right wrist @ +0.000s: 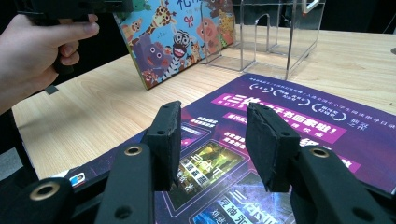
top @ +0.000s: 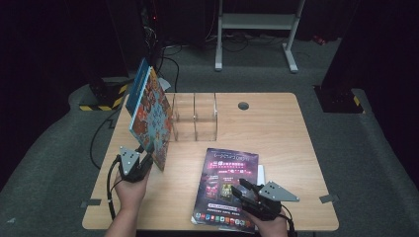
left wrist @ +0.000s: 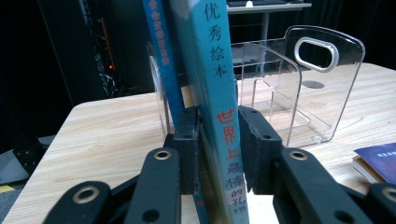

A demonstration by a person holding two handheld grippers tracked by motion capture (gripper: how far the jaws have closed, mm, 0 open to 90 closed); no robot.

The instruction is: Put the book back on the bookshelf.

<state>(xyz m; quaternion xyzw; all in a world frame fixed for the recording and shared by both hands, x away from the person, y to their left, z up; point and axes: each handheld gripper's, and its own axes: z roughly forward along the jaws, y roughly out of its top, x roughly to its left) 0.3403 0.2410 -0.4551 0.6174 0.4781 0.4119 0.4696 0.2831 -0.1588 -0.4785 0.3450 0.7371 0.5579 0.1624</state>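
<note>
Hidden or cut off: from the left gripper view I see the picture book [left wrist: 219, 93] edge-on, its teal spine with printed characters; the top runs out of frame and the lowest characters are too blurred for me to read. A second blue book [left wrist: 163, 56] stands just behind it, mostly covered.
Left gripper: my left gripper [top: 132, 165] sits at the counter's near left; its jaws are closed tight on the bottom of the picture book's spine, one pad on each side.
Picture book: it is held up on edge and tilted, its patterned cover [top: 154, 116] facing right, just left of the clear rack [top: 195, 117].
Clear rack: it stands on the counter [top: 276, 133] toward the far side; I can make out dividers and an oval handle hole [left wrist: 316, 53], but I cannot tell how many slots it has.
Right gripper: my right gripper [right wrist: 212, 140] is low at the near right edge, jaws well apart with nothing between them, hovering over the purple magazine [top: 227, 187].
Magazine: lies flat on the counter; its small print is hard to make out.
Hands: my left hand [right wrist: 35, 51] wraps its gripper's handle; my right hand [top: 269, 226] is cut off by the bottom edge.
</note>
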